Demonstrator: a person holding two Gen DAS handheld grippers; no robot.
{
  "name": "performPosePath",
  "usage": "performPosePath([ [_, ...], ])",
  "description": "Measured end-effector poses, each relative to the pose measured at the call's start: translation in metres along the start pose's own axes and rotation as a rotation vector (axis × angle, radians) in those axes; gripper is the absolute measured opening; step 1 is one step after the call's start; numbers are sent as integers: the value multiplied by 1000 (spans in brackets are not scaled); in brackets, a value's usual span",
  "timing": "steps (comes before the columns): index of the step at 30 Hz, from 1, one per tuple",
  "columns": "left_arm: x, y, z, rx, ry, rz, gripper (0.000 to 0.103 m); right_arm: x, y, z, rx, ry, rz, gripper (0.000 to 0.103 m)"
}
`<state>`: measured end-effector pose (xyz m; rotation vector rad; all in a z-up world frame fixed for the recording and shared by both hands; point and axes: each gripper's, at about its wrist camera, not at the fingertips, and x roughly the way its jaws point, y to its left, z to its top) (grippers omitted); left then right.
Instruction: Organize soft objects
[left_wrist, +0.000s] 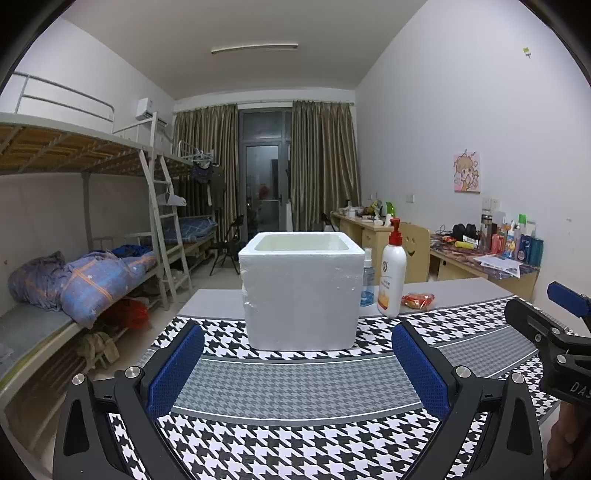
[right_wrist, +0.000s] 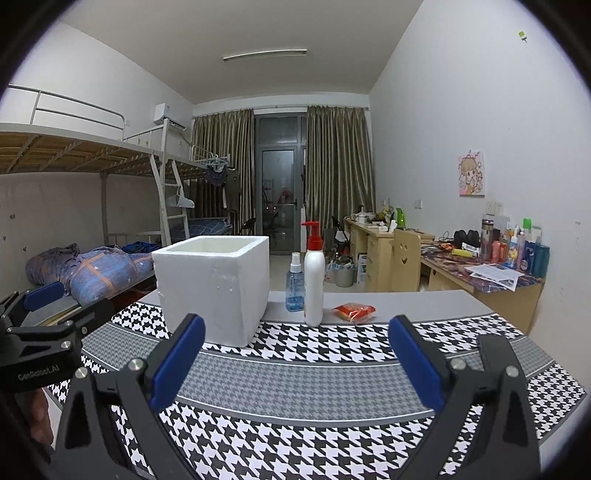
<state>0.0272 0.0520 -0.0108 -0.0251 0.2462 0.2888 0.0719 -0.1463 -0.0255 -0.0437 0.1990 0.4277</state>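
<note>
Beyond both splayed tongs, red packet.

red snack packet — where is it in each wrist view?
Left wrist: red snack packet lies right of centre on the grey table strip, just right of the white pump bottle.
Right wrist: packet sits near centre, again right of the bottle.
Shared landmark: white foam box, left of the bottle in both.
</note>
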Motion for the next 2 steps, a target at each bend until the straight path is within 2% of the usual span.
performPosePath([
  [2,-1,0,-1,2,2,0,102,-1,-1,0,4,-2,-1,101],
])
